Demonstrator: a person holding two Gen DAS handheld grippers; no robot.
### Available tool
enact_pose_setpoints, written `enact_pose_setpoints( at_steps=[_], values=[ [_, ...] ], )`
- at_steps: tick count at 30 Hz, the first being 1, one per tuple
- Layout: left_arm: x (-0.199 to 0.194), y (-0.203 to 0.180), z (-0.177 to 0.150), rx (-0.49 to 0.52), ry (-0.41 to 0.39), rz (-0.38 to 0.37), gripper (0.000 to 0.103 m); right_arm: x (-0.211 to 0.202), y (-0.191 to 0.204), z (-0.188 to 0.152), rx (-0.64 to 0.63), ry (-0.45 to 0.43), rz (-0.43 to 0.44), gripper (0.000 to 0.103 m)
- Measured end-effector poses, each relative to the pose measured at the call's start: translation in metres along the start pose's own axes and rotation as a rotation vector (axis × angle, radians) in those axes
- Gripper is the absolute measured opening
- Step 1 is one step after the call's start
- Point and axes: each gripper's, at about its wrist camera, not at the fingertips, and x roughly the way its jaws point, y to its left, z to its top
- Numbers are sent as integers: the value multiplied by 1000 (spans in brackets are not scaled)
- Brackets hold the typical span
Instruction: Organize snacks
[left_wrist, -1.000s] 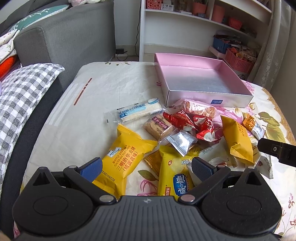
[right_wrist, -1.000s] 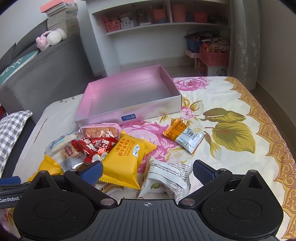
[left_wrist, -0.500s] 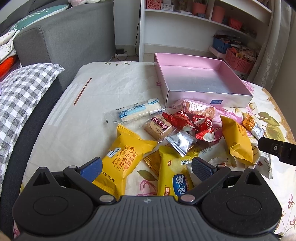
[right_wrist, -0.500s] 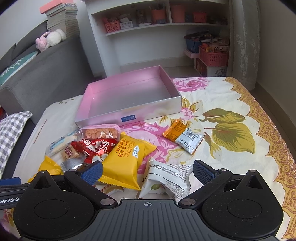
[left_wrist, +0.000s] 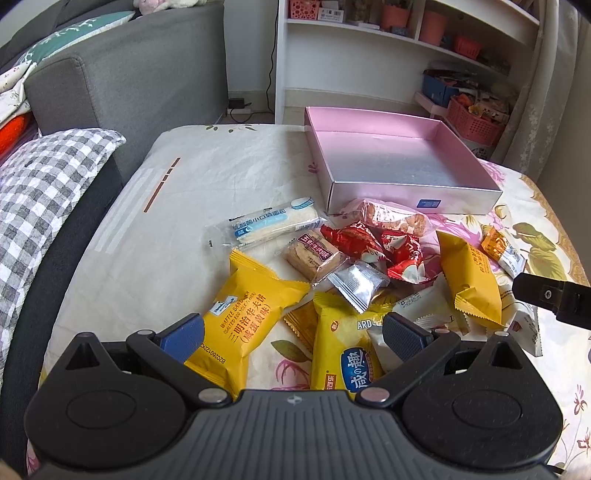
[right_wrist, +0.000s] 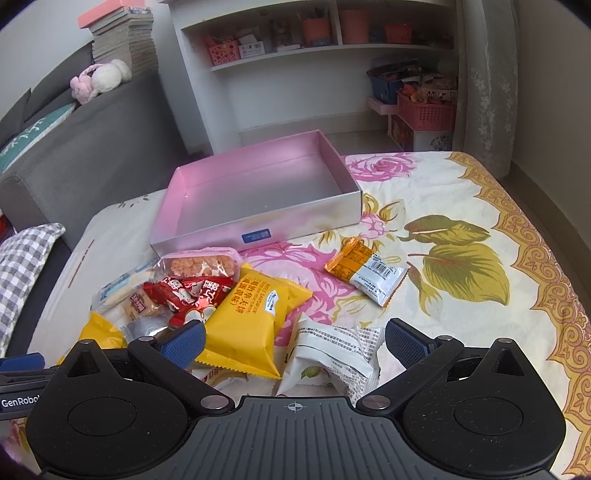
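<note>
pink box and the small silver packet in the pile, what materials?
Pink box: looks like rigid card with a satin metallic laminate; straight thin walls, soft sheen. Silver packet: probably metallised plastic film; mirror glints, crimped ends.

Soft daylight is filling both views, coming from the curtain (right_wrist: 484, 74) side, right of the jaws. The pink box (left_wrist: 391, 162) ahead of the jaws is showing a pale sheen on its floor. Shadows under the snack packets (left_wrist: 347, 266) are staying faint. Fisheye bending is curving the shelves (right_wrist: 295, 55), and the 4 corners are going black. Focus is holding sharp.
</note>
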Motion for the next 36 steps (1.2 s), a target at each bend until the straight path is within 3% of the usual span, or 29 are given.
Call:
enact_pose_setpoints(
  at_steps=[26,33,36],
  values=[
    [0,-4,8,24,-14,-50,103,-7,-5,14,28,-27,5,103],
    [6,-4,16,23,-4,-103,101,-12,4,36,-67,-52,-30,103],
    [13,-1,19,4,19,-144,98,-6,-3,47,-39,-40,-10,103]
  ],
)
